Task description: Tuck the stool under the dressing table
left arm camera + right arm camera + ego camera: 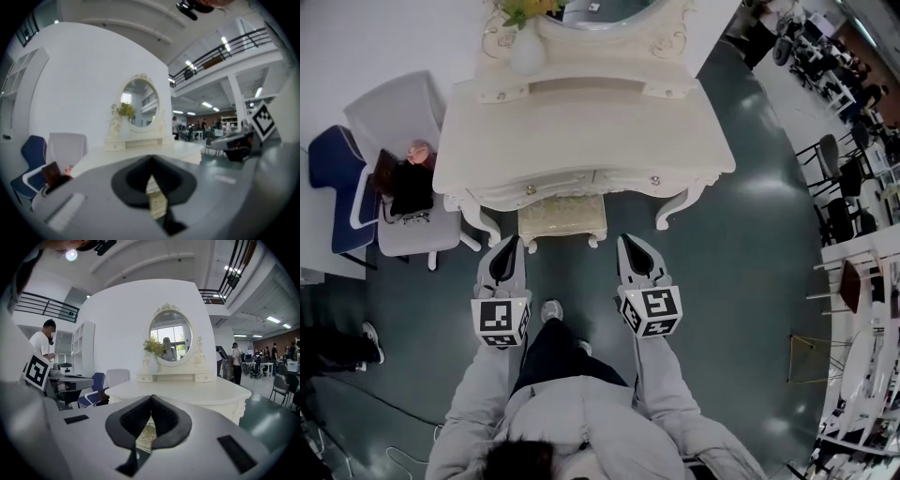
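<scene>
The cream dressing table [581,131] stands in front of me, with an oval mirror [170,337] at its back. The patterned cream stool [562,217] sits between the table's front legs, its near half showing past the table edge. My left gripper [509,242] and right gripper [629,241] hover side by side just short of the stool, apart from it, both shut with nothing held. In the left gripper view the shut jaws [151,160] frame a sliver of the stool [157,202]. The right gripper view shows the same between its jaws [151,399], with the stool [146,434] below.
A grey chair [398,122] holding a dark bag [411,187] and a blue chair [333,178] stand left of the table. A vase of flowers [528,47] is on the table's back left. Desks and chairs [853,216] crowd the right side. My shoe [551,310] is on the dark floor.
</scene>
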A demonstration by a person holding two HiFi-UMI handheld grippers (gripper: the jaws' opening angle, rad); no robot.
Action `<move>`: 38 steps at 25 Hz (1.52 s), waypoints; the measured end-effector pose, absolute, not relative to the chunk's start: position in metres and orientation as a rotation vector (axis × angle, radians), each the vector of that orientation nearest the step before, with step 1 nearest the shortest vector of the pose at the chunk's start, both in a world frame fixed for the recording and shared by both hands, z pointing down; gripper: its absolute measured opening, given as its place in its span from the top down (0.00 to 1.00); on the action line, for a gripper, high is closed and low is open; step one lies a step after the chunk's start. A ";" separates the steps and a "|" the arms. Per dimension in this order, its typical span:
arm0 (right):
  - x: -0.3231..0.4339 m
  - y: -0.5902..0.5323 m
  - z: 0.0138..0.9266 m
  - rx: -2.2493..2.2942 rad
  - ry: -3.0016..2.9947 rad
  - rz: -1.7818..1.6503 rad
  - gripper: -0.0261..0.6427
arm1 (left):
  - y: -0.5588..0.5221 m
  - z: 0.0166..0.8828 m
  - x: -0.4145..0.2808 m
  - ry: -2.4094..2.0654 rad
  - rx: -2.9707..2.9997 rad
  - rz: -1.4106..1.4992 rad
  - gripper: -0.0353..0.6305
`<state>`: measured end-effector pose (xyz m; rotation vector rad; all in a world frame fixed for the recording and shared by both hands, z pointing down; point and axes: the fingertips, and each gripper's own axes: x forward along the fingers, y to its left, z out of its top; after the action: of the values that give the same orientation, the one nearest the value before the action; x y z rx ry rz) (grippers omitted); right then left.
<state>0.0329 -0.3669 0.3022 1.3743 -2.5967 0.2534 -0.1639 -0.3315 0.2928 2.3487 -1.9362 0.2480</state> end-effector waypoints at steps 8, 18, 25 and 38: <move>0.043 -0.341 0.252 1.381 -2.656 0.170 0.98 | -0.307 0.230 -0.146 -1.992 2.431 0.142 0.93; 0.062 -0.306 0.196 1.405 -2.747 0.089 0.98 | -0.274 0.173 -0.130 -2.054 2.470 0.023 0.93; 0.083 -0.284 0.163 1.463 -2.770 0.001 0.98 | -0.250 0.144 -0.123 -2.119 2.479 -0.037 0.94; 0.111 -0.250 0.129 1.542 -2.818 -0.085 0.98 | -0.211 0.112 -0.112 -2.211 2.480 -0.125 0.93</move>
<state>0.1109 -0.2499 0.1290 1.5420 -2.8180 -0.0847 -0.1119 -0.2106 0.1125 2.4795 -2.2114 -0.1246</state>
